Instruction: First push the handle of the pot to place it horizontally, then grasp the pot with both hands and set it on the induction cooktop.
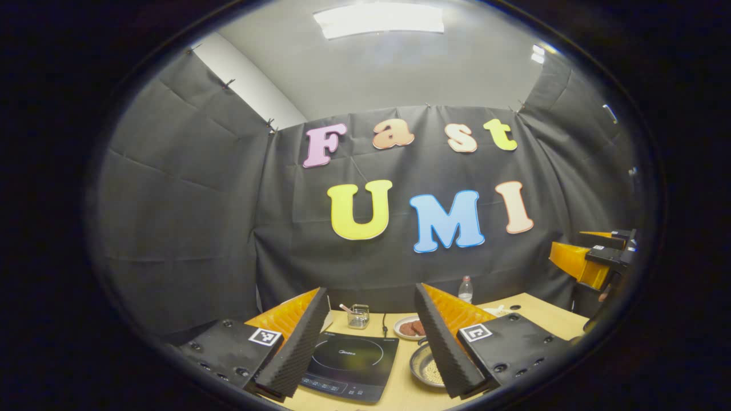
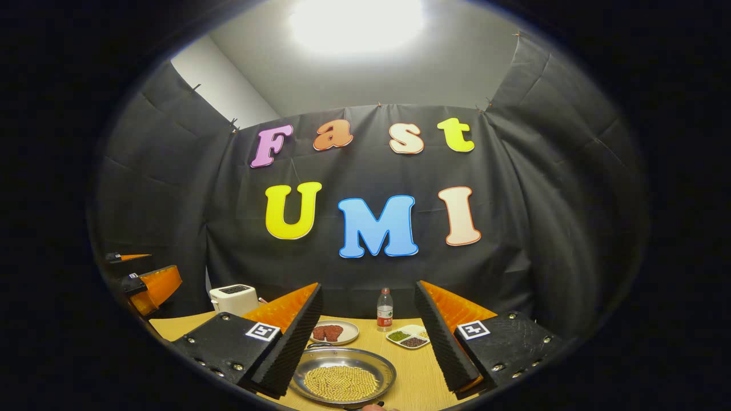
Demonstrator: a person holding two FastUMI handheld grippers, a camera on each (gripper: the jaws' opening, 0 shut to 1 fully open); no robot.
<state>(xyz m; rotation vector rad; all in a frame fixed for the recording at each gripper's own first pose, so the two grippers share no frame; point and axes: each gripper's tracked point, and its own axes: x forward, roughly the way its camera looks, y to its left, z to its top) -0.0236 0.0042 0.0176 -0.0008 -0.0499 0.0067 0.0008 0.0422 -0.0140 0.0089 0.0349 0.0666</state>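
my left gripper hangs released above the table, its 2 fingers wide apart with the induction cooktop between them, bare table around its edges. my right gripper is released too, and the pot sits between its fingers: a shallow round metal pan holding pale beans. in the left gripper view it lies just beside the right finger. i cannot tell which way its handle points.

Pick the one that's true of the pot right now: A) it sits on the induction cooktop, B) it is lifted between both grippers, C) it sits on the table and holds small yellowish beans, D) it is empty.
C: the pot rests on the table with yellowish beans inside, and the induction cooktop beside it is bare.
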